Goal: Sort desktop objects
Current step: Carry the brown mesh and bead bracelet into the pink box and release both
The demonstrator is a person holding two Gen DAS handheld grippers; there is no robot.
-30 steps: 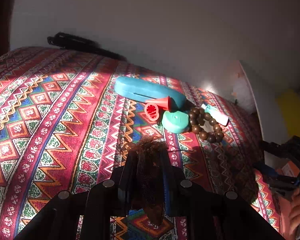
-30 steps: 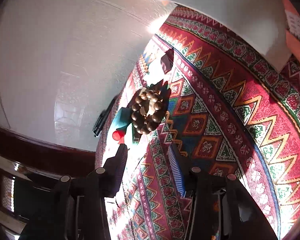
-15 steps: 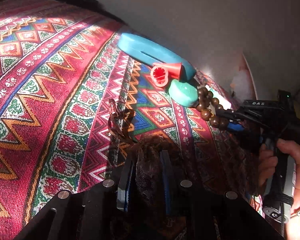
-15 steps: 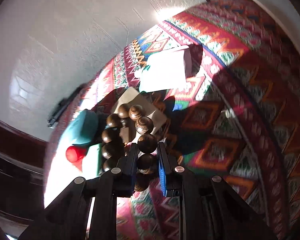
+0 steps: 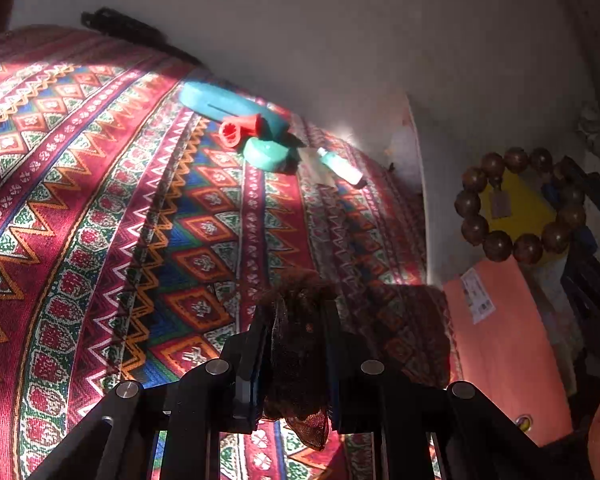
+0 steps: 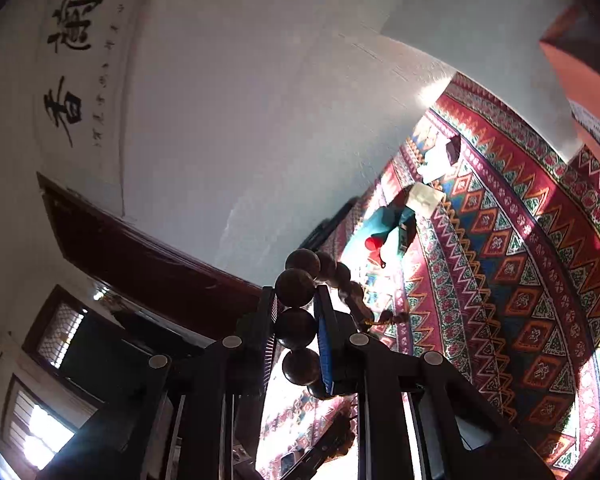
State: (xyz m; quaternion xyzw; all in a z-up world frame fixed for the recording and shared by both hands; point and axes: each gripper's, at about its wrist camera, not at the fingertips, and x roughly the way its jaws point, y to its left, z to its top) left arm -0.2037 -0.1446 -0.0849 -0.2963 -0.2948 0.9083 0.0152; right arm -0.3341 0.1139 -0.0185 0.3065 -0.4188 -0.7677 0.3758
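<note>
A red woven tablecloth (image 5: 100,208) patterned with zigzag bands and diamonds in blue, green, orange and white covers the table and fills most of both views; places below are given relative to it. A plain pale wall (image 5: 340,32) rises behind its far edge. In the right wrist view, black brush calligraphy (image 6: 72,68) hangs on that wall above a dark wooden frame.

Off the cloth's right edge, in the left wrist view, sits a salmon-pink flat box (image 5: 504,344) with a white label, and beyond it a yellow surface (image 5: 528,208).

Near the cloth's far edge lies a long teal plastic case (image 5: 228,106). A small red plastic cone (image 5: 240,130) rests touching its near side, and a round teal lid-like disc (image 5: 266,154) lies just beside the cone. A small mint-green tube (image 5: 340,166) lies on the cloth to the right of the disc.

The left gripper (image 5: 296,320) hovers above the near part of the cloth, its jaws clenched on a scrap of dark brown net fabric (image 5: 300,360) that hangs down between them.

The right gripper (image 6: 296,308) is raised clear of the cloth, grasping a bracelet of large dark brown wooden beads (image 6: 294,288); one bead is pinched between the jaws. In the left wrist view the bracelet (image 5: 500,246) hangs as an open loop in the air beyond the cloth's right edge, in front of the yellow surface.
</note>
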